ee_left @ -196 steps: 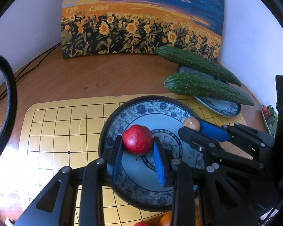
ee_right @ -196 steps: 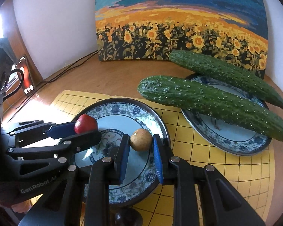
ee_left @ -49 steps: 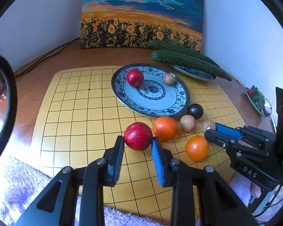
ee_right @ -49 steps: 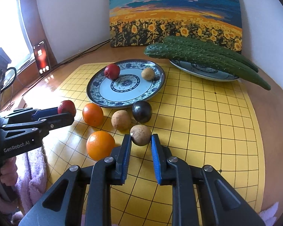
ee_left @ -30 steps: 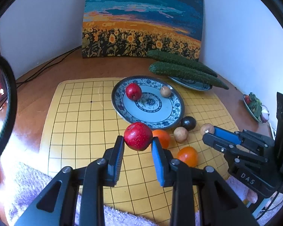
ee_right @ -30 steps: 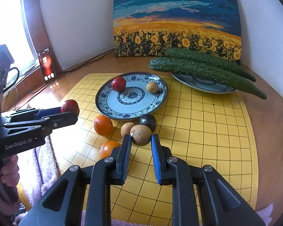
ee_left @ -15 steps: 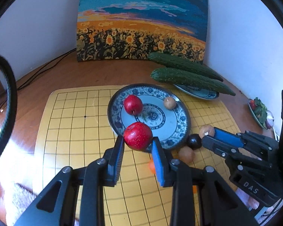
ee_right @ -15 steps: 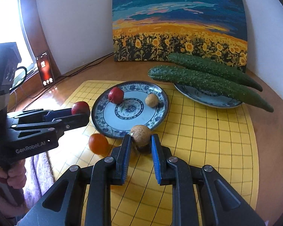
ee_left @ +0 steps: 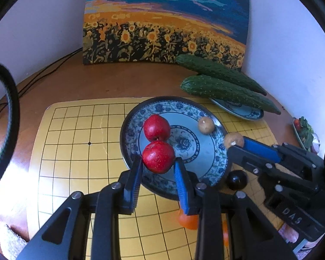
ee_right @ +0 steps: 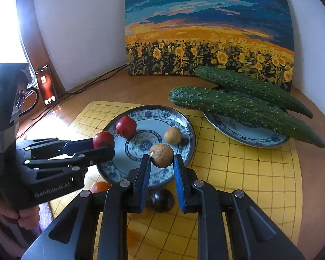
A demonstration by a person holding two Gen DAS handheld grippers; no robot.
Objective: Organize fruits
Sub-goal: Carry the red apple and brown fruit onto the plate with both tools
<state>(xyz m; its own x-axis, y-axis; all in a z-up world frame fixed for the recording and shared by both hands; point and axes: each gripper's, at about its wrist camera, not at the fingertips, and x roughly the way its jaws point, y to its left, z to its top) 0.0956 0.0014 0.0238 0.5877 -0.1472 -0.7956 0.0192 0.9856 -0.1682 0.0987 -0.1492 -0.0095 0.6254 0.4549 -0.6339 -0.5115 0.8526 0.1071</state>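
Observation:
My left gripper [ee_left: 158, 164] is shut on a red apple [ee_left: 158, 156] and holds it above the near left part of the blue patterned plate [ee_left: 216, 164]. A second red apple [ee_left: 156, 127] and a small brown fruit [ee_left: 206, 125] lie on that plate. My right gripper [ee_right: 162, 162] is shut on another brown fruit [ee_right: 161, 155] above the plate's near right rim [ee_right: 188, 149]; it shows in the left wrist view [ee_left: 233, 139] too. A dark plum [ee_right: 161, 199] and oranges [ee_left: 187, 221] lie on the yellow grid mat [ee_left: 75, 151] below.
Two cucumbers [ee_right: 238, 106] rest on a second plate [ee_right: 244, 134] at the back right. A sunflower painting [ee_right: 208, 32] leans on the wall. A phone [ee_right: 46, 86] and cables stand at the left. A small dish with greens [ee_left: 303, 130] is at the far right.
Both grippers have carried their fruit forward from the mat, the red apple and the brown fruit, and now hold them over the blue plate. The loose fruit has dropped out of sight below the fingers.

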